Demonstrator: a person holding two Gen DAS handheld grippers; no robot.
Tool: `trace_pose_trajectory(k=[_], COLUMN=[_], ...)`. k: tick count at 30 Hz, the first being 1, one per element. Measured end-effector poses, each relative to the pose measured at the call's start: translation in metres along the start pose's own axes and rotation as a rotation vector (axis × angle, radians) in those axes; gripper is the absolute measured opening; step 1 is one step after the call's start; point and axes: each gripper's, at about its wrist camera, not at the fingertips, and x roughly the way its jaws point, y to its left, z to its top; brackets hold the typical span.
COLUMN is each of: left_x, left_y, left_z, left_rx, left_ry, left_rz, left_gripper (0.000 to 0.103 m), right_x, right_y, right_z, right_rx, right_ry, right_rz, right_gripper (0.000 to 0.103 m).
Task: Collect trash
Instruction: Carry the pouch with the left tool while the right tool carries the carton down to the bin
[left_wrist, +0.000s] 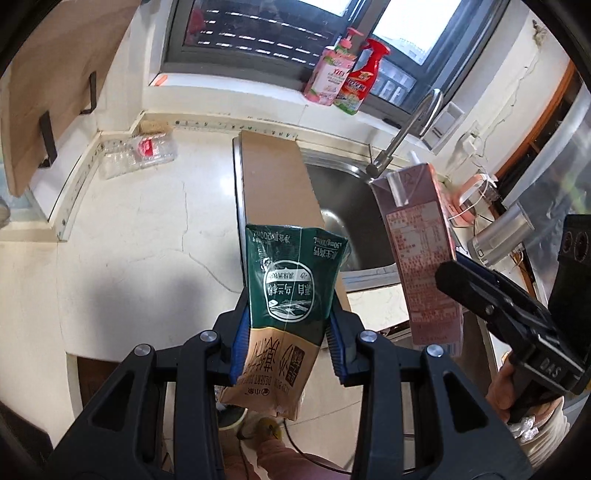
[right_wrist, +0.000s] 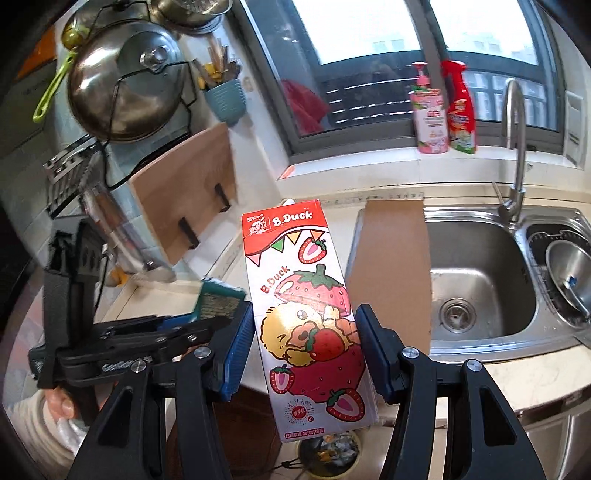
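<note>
Above the counter (left_wrist: 129, 229), green carton (left_wrist: 291, 280) and strawberry carton (right_wrist: 306, 314) in fingers

We see the brown cardboard sheet (right_wrist: 391, 258) over the steel sink's (right_wrist: 480, 280) left edge, w/ pale stone worktop (left_wrist: 147, 229) left of it. Clear crushed plastic bottle (left_wrist: 136, 155) lies at worktop's back corner. Pink pump bottle (right_wrist: 430, 118) & red spray bottle (right_wrist: 460, 110) stand on windowsill behind sink.

You're in a home kitchen: steel sink (right_wrist: 480, 273) and tap (right_wrist: 515, 147) ahead-right of your right gripper (right_wrist: 304, 350), pot lid (right_wrist: 125, 81) racked up-left, cutting board (right_wrist: 184, 184) on the wall, soap (right_wrist: 430, 114) and spray (right_wrist: 460, 110) bottles on the sill ahead.
</note>
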Motion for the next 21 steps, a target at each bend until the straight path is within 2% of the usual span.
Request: trace_pose_trajectory(k=[5,10,17,21], left_x=[0.014,0.021,0.040,0.073], left_y=[0.007,0.016,0.045,0.069], left_z=[-0.020,-0.064,-0.135,-0.187], left_rx=[-0.043,-0.065,-0.108,-0.120], left_ry=[0.042,0.078,0.147,0.222], left_rz=[0.023,0.067,0.135,0.193], left_gripper=[0.033,0.033,0.033,0.033], right_x=[0.010,0.024,0.054,0.090], right_y=[-0.012,-0.023,-0.025,-0.022], right_z=[-0.007,-0.044,-0.125,-0.181], right_rx=[-0.032,-0.049,-0.079,-0.087], right_ry=[0.047,0.129,0.257,0.366], right_rz=[0.052,0.112,0.160,0.178], right_gripper=[0.055,0.056,0.056,0.056])
